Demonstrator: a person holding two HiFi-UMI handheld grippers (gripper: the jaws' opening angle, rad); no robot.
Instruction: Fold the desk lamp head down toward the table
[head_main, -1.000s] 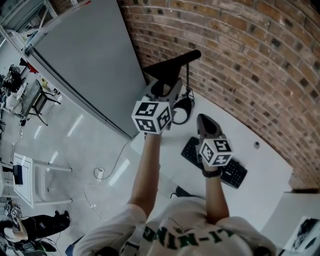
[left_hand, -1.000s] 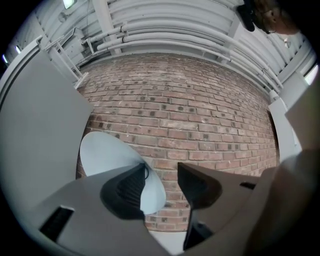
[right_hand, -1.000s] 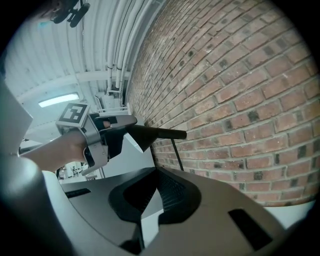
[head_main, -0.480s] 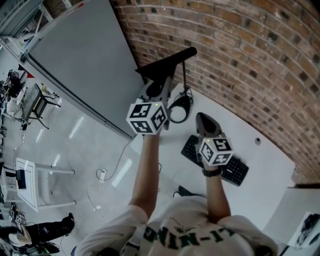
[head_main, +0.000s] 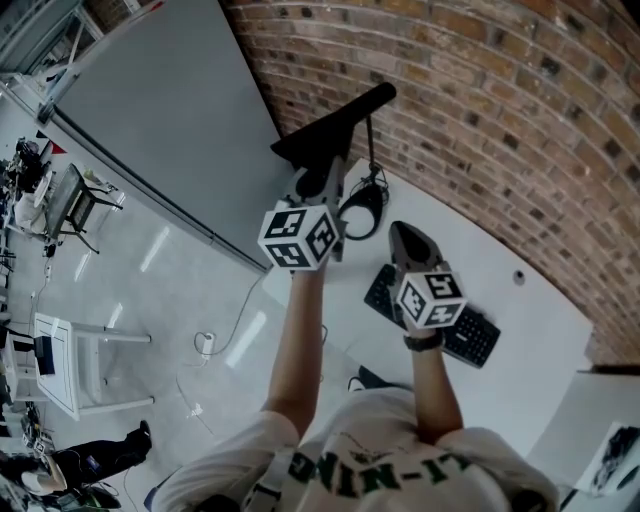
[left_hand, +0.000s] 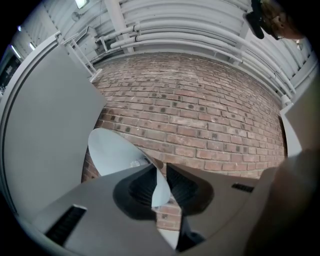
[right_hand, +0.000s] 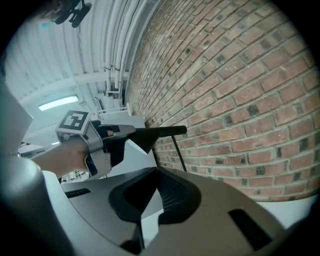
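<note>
The black desk lamp stands at the table's far corner, its cone head (head_main: 312, 142) raised and its stem (head_main: 370, 150) running down to the round base (head_main: 360, 215). My left gripper (head_main: 320, 172) is at the head's lower rim. In the left gripper view the white inside of the shade (left_hand: 115, 152) runs between the jaws of the left gripper (left_hand: 160, 187), which have just been closing and now pinch its thin edge. My right gripper (head_main: 404, 234) hovers over the keyboard (head_main: 472, 342), jaws together and empty. The right gripper view shows the lamp head (right_hand: 145, 137) beyond the right gripper (right_hand: 152, 197).
The white table (head_main: 520, 320) sits against a brick wall (head_main: 500, 100). A large grey panel (head_main: 170, 110) leans to the left of the lamp. A cable lies by the lamp base. The floor at the left holds a white chair (head_main: 60, 360).
The left gripper has shifted slightly at the lamp head's rim. The lamp head keeps about the same tilt. The right gripper has stayed over the keyboard.
</note>
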